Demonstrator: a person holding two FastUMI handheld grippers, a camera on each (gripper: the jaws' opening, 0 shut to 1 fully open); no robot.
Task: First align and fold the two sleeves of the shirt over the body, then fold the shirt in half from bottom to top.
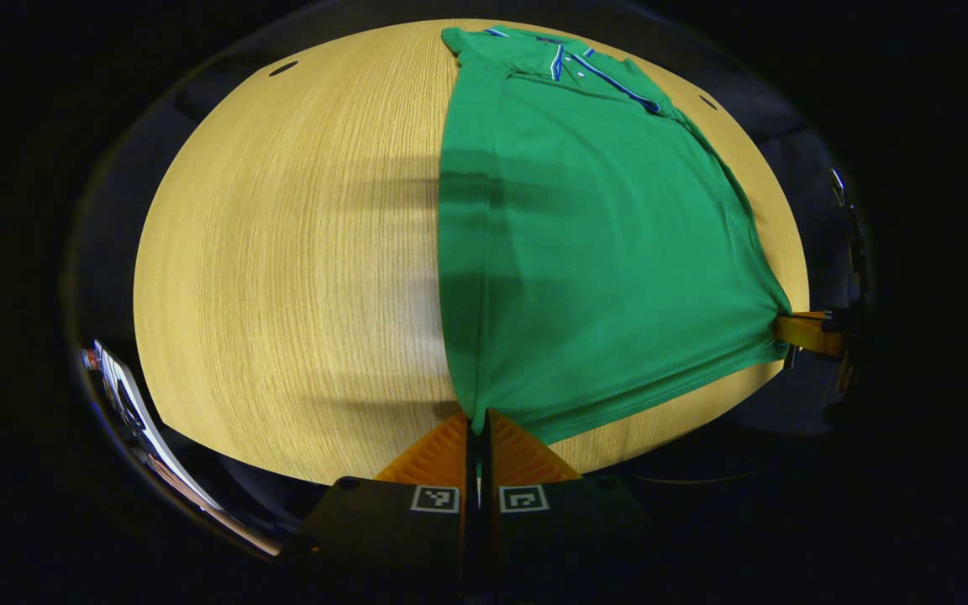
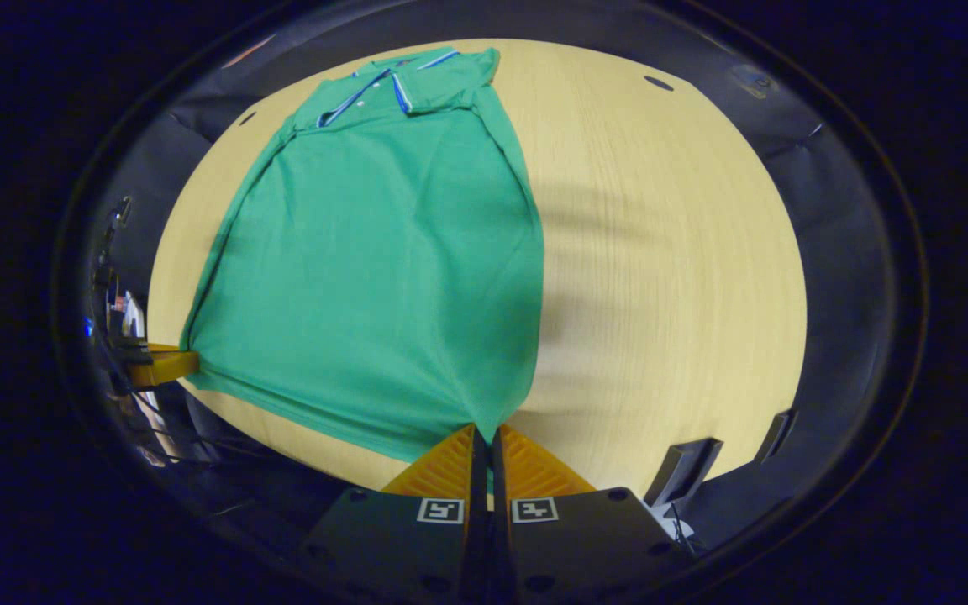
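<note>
Pinching shirt (image 1: 593, 252) hem corners, both grippers level.

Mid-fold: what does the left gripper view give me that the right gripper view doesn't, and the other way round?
Left gripper view: the left gripper up close, shut on one hem corner, the right gripper farther off at the other corner, and something white past the table edge. Right gripper view: the right gripper's own pinch on its corner, plus a dark upright object off the table. Shared: the green shirt, collar far, hem held between both grippers, on the wooden table.
</note>
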